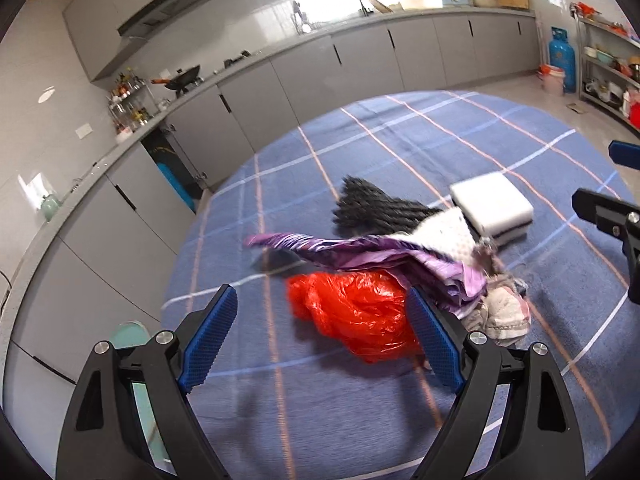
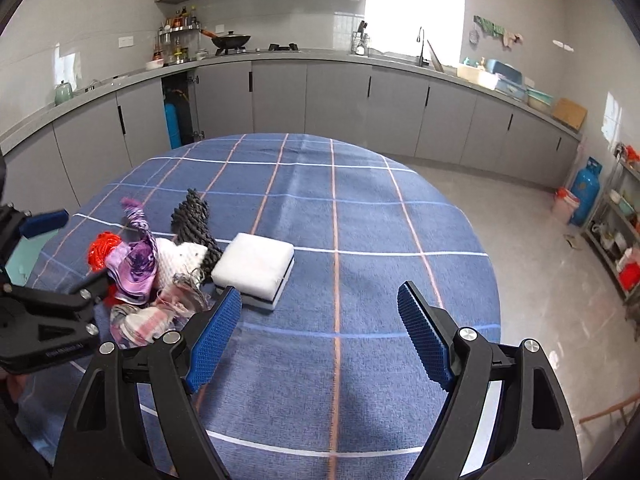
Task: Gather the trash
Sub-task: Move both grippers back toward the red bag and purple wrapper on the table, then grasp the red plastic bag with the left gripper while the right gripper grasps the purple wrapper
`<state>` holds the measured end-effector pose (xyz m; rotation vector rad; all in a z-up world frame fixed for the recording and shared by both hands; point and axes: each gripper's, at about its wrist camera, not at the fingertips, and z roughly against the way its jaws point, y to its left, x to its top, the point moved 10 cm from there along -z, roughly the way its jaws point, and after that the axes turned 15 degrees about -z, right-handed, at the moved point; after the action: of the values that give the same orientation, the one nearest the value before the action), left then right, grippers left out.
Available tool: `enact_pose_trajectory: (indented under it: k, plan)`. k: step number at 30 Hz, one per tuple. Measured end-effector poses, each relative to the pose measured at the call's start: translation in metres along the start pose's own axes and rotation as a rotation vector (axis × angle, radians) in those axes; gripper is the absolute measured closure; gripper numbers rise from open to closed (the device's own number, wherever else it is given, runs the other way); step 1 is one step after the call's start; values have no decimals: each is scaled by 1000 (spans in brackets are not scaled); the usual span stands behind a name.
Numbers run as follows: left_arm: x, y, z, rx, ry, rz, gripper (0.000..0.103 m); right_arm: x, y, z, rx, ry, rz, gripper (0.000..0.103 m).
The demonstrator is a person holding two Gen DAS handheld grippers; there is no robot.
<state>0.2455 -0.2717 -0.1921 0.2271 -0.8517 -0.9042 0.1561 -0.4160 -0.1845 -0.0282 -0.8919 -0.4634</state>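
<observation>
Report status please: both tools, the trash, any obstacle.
Left tool open, facing red plastic bag. Right tool open, holding nothing. Trash heaped beside white sponge. Purple wrapper overlaps the bag.

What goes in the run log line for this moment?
left gripper: open, at red plastic bag | right gripper: open, empty, over tablecloth | trash pile beside white sponge, uncollected

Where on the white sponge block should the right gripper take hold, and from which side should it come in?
Grip the white sponge block across its two flat side walls, coming down from above with the right gripper. Its near and right sides lie clear on the blue plaid tablecloth, while the white knit cloth crowds its left corner.
</observation>
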Motion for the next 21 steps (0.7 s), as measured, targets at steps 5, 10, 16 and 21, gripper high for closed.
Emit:
enact_pose_trajectory:
  k: [5,10,16,21]
  plan:
    - [-5,-21,-5,-104,15,-11,71,-5,1,0,20,5,-9,23]
    - [-7,-20,5,-127,-11,-9,93,-10,5,3,35,7,-8,23]
    - [-25,17,32,-32,-33,14,94,-8,8,9,48,-8,-13,23]
    - [-47,61,43,87,-10,53,94,-2,29,16,104,-14,-12,23]
